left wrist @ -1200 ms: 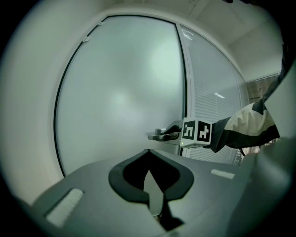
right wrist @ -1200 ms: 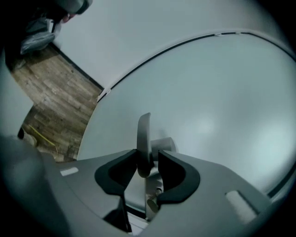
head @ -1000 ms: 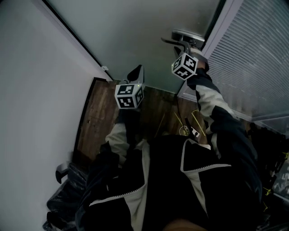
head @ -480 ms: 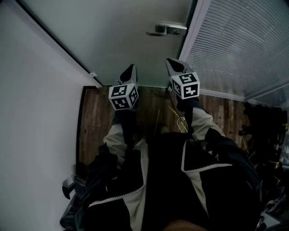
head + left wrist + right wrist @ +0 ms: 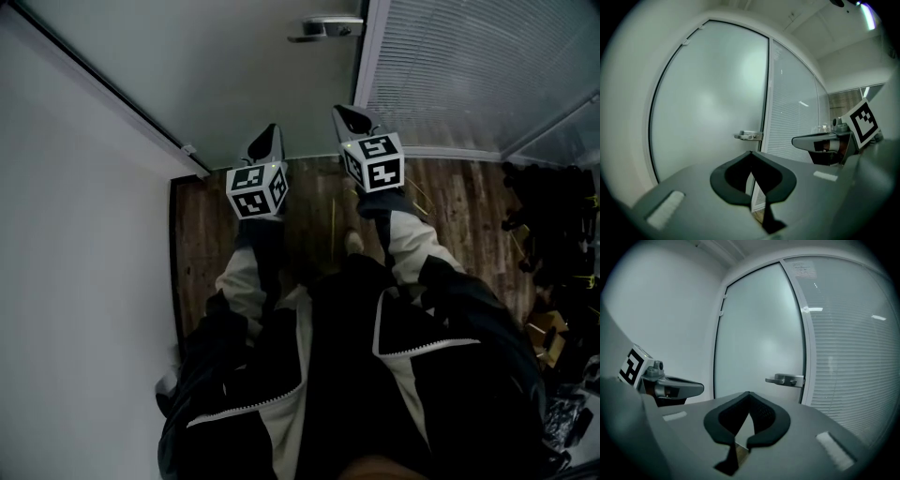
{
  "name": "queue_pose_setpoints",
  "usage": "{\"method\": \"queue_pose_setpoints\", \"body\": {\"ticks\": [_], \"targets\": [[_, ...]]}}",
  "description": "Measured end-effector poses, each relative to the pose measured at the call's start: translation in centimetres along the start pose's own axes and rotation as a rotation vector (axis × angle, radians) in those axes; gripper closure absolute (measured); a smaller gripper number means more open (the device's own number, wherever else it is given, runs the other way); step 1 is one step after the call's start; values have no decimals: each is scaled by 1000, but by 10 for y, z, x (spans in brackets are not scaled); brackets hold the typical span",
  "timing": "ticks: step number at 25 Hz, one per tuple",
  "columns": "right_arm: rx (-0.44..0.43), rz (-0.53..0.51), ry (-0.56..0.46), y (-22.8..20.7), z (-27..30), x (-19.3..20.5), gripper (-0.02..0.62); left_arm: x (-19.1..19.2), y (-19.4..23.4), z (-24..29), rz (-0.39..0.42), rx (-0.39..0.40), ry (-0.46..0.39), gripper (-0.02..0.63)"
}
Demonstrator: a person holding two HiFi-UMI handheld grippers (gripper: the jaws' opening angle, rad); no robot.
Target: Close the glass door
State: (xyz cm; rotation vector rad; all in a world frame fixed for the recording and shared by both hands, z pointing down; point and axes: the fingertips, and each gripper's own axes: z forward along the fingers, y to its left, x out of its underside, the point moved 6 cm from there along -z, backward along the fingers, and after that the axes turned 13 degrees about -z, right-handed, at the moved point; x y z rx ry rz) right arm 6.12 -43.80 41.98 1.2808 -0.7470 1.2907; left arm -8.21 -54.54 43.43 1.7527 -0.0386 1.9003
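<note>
The frosted glass door (image 5: 253, 66) stands in its dark frame, its edge against the white post, with the metal lever handle (image 5: 323, 26) at the top of the head view. Both grippers hang level in front of it, well short of the glass. My left gripper (image 5: 267, 141) is shut and empty. My right gripper (image 5: 349, 117) is also shut with nothing between its fingers, clear of the handle. The left gripper view shows the handle (image 5: 749, 136) ahead, beyond the tips of the left gripper (image 5: 751, 159). In the right gripper view the handle (image 5: 785, 379) sits ahead of the right gripper (image 5: 749, 401).
A glass partition with slatted blinds (image 5: 469, 66) runs to the right of the door. A white wall (image 5: 75, 187) closes the left side. Wooden floor (image 5: 202, 234) lies below, with dark clutter (image 5: 553, 216) at the far right.
My right gripper was at the lever handle; it has let go, rolled upright and drawn back beside the left one. The door and handle have receded toward the picture's top.
</note>
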Motion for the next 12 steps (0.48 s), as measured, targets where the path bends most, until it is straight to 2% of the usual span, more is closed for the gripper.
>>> {"method": "queue_pose_setpoints", "body": {"ticks": [12], "targets": [[8, -23, 3, 44, -42, -7, 594, 0, -15, -51, -2, 16, -40, 603]]}}
